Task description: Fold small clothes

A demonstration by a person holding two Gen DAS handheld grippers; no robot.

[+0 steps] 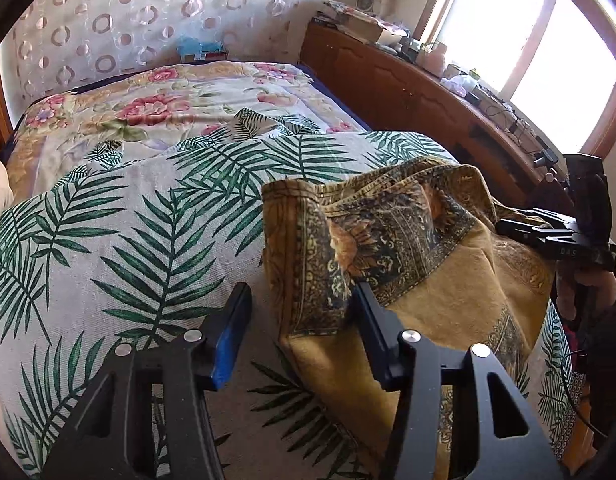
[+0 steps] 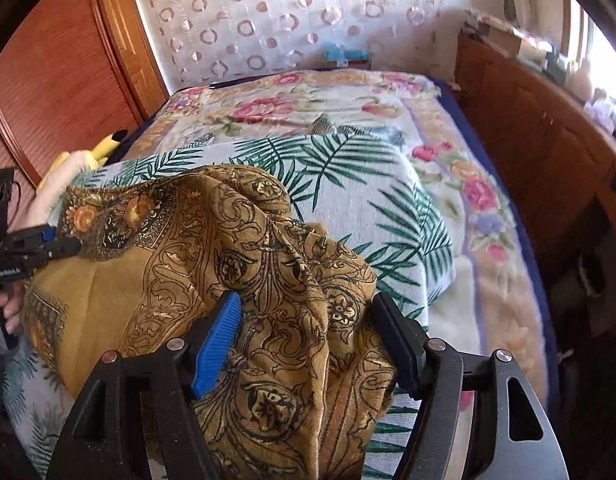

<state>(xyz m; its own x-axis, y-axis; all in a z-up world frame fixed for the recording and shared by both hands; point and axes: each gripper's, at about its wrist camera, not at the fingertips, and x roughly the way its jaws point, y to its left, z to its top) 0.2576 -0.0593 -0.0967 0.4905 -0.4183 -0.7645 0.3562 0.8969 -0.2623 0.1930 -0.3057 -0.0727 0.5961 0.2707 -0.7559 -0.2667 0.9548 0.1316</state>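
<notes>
Bed (image 1: 292, 92): floral blanket, palm-leaf cloth (image 1: 128, 216) over it, mustard patterned garment (image 1: 419, 248) bunched on top

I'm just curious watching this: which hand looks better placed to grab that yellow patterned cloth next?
Probably the right. The right gripper already has bunched yellow cloth between its open jaws; the left gripper straddles only the cloth's edge.

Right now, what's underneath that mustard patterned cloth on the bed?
The mustard patterned cloth lies bunched on a palm-leaf sheet, which shows all round it and overlaps a floral blanket. Whatever sits directly beneath the bunched folds is covered and cannot be seen.
</notes>
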